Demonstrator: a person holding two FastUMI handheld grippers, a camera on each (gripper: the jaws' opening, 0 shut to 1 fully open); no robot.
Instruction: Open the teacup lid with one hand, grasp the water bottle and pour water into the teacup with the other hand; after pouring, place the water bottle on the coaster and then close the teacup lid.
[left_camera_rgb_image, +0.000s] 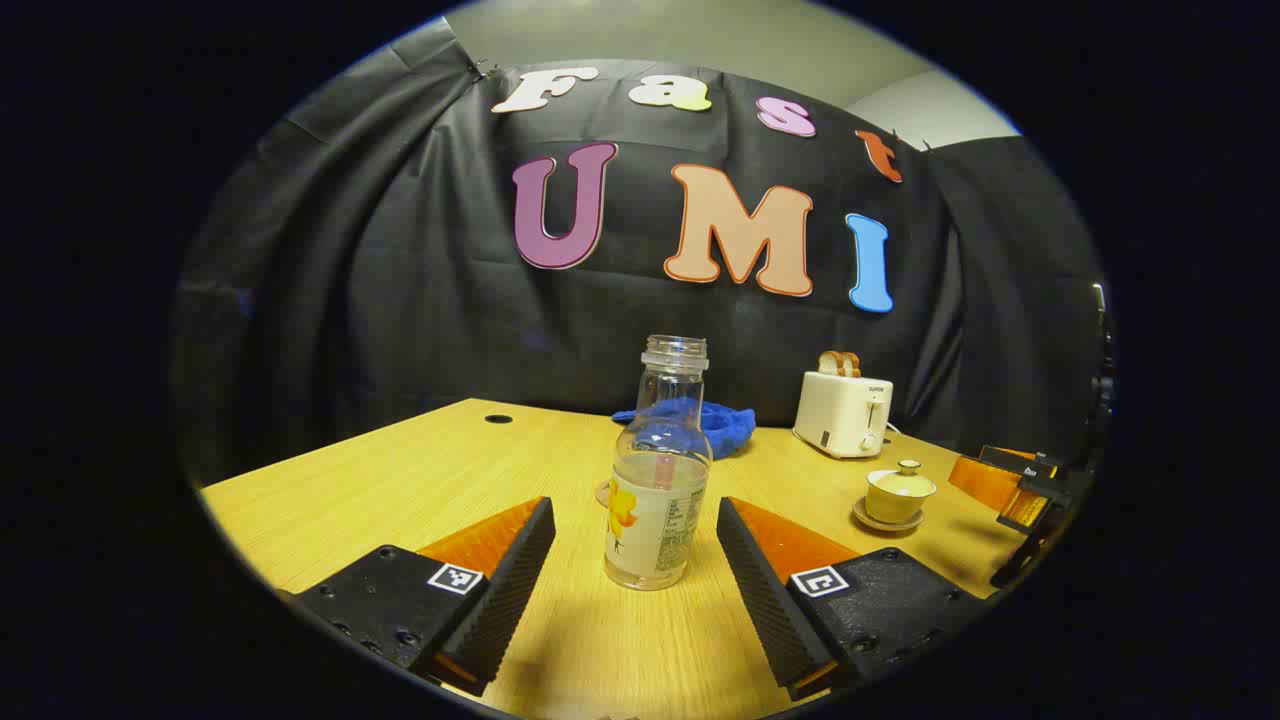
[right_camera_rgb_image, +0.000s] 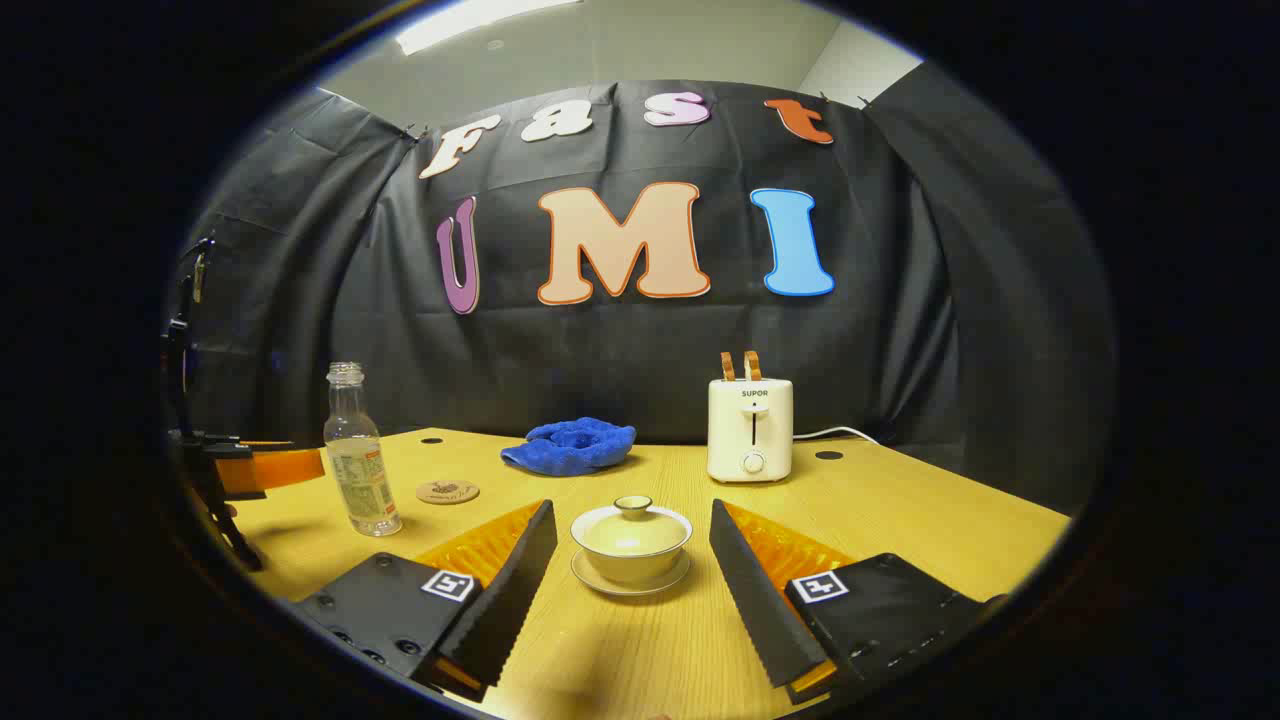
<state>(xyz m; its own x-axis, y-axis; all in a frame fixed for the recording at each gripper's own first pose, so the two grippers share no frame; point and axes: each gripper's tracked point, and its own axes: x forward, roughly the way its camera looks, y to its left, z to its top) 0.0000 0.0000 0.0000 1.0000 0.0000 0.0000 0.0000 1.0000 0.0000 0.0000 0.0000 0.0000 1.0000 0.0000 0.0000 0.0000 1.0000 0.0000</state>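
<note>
A clear water bottle (left_camera_rgb_image: 657, 480) with no cap and some water in it stands upright on the wooden table (left_camera_rgb_image: 400, 470). My left gripper (left_camera_rgb_image: 635, 545) is open, its fingers either side of the bottle and apart from it. A pale lidded teacup (right_camera_rgb_image: 630, 540) on its saucer stands between the fingers of my open right gripper (right_camera_rgb_image: 632, 565), untouched. The lid (right_camera_rgb_image: 632, 518) with its knob sits on the cup. A round brown coaster (right_camera_rgb_image: 447, 491) lies right of the bottle (right_camera_rgb_image: 360, 455) in the right gripper view. The teacup (left_camera_rgb_image: 900, 492) also appears right in the left gripper view, near the right gripper (left_camera_rgb_image: 1015, 495).
A white toaster (right_camera_rgb_image: 750, 430) with two slices of toast stands at the back of the table, its cord trailing right. A crumpled blue cloth (right_camera_rgb_image: 570, 445) lies at the back centre. Small round holes (right_camera_rgb_image: 828, 455) mark the tabletop near the black wall.
</note>
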